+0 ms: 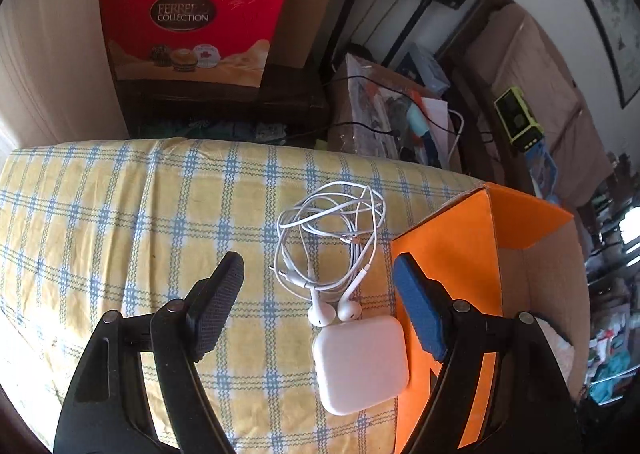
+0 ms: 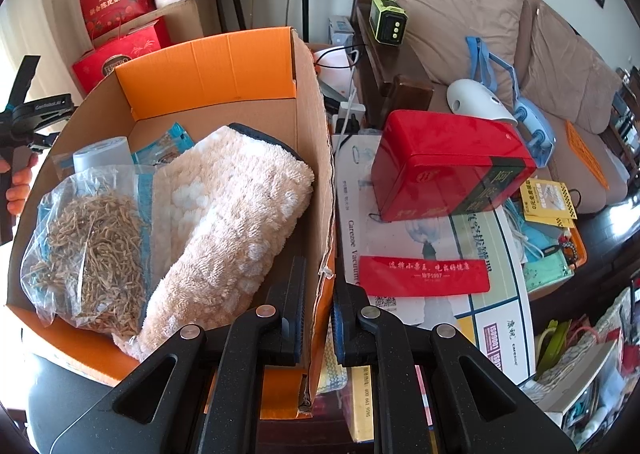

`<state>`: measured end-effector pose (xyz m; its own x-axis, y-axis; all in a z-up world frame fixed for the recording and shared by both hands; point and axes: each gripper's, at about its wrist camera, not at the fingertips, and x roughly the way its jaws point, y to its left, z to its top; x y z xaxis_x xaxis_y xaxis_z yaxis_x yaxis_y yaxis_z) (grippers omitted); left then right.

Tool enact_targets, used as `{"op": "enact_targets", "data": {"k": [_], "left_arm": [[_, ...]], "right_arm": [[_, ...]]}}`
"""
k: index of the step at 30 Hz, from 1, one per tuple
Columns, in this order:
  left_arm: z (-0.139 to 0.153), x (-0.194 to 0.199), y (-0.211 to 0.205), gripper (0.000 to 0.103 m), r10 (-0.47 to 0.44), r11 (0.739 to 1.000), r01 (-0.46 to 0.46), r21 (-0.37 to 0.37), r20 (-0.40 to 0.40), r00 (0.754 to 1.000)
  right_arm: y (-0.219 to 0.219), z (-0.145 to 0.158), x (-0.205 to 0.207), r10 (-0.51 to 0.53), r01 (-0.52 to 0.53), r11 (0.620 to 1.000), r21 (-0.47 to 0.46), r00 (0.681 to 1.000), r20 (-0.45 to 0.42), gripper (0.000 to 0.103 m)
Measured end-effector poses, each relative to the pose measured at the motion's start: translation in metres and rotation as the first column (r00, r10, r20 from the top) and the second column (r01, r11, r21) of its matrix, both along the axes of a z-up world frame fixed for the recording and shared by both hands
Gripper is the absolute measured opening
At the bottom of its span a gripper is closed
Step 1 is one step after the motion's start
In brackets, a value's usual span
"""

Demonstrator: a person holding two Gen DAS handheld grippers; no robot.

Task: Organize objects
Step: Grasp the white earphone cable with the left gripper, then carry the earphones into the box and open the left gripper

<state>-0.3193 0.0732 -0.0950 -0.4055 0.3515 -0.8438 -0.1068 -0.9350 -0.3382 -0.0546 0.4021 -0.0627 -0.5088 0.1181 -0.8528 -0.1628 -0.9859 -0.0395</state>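
White wired earphones (image 1: pixel 332 242) lie tangled on the yellow-and-blue checked cloth (image 1: pixel 140 222), with a white square case (image 1: pixel 362 362) just in front of them. My left gripper (image 1: pixel 318 274) is open and empty, its fingers either side of the earphones and a little above them. An orange cardboard box (image 1: pixel 448 250) stands to the right of them. My right gripper (image 2: pixel 320 290) is shut on the box's right wall (image 2: pixel 316 174). Inside the box lie a cream fluffy towel (image 2: pixel 228 230), a bag of dried strands (image 2: pixel 88 250) and a white cylinder (image 2: pixel 104 156).
A red Ferrero gift bag (image 1: pixel 192 26) and brown boxes stand behind the table. Right of the box are a red tin (image 2: pixel 448 166), a red pouch (image 2: pixel 424 276), papers and a sofa (image 2: pixel 480 14) with cushions. The left gripper's handle (image 2: pixel 28 110) shows at the left edge.
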Motion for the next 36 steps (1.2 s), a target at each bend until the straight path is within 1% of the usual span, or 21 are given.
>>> {"op": "enact_targets", "data": {"k": [2,5,8,9,10,11,12,13,14,15,16,21,25,31,36], "left_arm": [[-0.005,-0.005,0.005,0.074,-0.003,1.0,0.003,-0.021,-0.002,1.0],[-0.011,-0.012,0.01,0.073,-0.005,0.997,0.005,-0.073,0.0,1.0],[-0.018,-0.016,0.013,0.068,-0.013,0.995,0.013,-0.094,0.007,1.0],[-0.019,-0.016,0.015,0.067,-0.018,0.994,0.017,-0.109,-0.003,1.0],[-0.019,-0.014,0.017,0.064,-0.021,0.991,0.019,-0.13,-0.015,1.0],[-0.02,-0.014,0.019,0.055,-0.025,0.988,0.022,-0.151,-0.022,0.999],[-0.02,-0.014,0.022,0.044,-0.031,0.985,0.026,-0.168,-0.027,0.999],[-0.02,-0.013,0.023,0.037,-0.037,0.984,0.032,-0.175,-0.03,0.999],[-0.02,-0.013,0.023,0.02,-0.039,0.983,0.034,-0.181,-0.027,0.999],[-0.02,-0.014,0.022,0.01,-0.037,0.982,0.032,-0.184,-0.021,0.999],[-0.02,-0.014,0.02,0.007,-0.03,0.984,0.027,-0.178,-0.017,0.999],[-0.006,-0.008,0.002,0.004,0.003,0.991,-0.008,-0.135,-0.04,0.999],[0.02,0.006,-0.007,0.004,-0.006,0.995,-0.003,-0.101,-0.085,0.996],[0.074,0.043,-0.006,0.004,-0.061,0.998,0.055,-0.038,-0.177,0.982],[0.107,0.077,0.007,0.004,-0.123,0.992,0.122,-0.022,-0.237,0.964]], "right_arm": [[0.0,-0.001,0.0,0.003,-0.003,1.0,0.004,1.0,0.005,0.011],[-0.002,-0.002,0.0,0.006,-0.006,1.0,0.018,1.0,0.006,0.011],[-0.003,-0.002,-0.001,0.006,-0.006,1.0,0.025,1.0,0.005,0.011],[-0.002,-0.003,-0.001,0.006,-0.006,1.0,0.027,1.0,0.005,0.012],[-0.002,-0.003,-0.002,0.005,-0.006,1.0,0.026,1.0,0.005,0.012],[-0.002,-0.003,-0.002,0.005,-0.005,1.0,0.026,1.0,0.006,0.012],[-0.002,-0.003,-0.002,0.006,-0.006,1.0,0.027,1.0,0.006,0.012],[-0.002,-0.003,-0.002,0.006,-0.006,1.0,0.027,1.0,0.006,0.012],[-0.002,-0.003,-0.002,0.006,-0.006,1.0,0.026,1.0,0.006,0.012],[-0.002,-0.003,-0.002,0.006,-0.006,1.0,0.027,1.0,0.006,0.012],[-0.002,-0.003,-0.002,0.007,-0.007,1.0,0.028,1.0,0.006,0.012],[-0.002,-0.003,-0.002,0.006,-0.006,1.0,0.025,1.0,0.006,0.012],[0.0,-0.003,-0.004,0.005,-0.005,1.0,0.019,1.0,0.005,0.012],[0.005,-0.001,-0.004,-0.002,0.002,1.0,0.007,1.0,-0.002,0.011],[0.006,0.002,-0.002,-0.002,0.002,1.0,0.002,1.0,-0.01,0.011]]}}
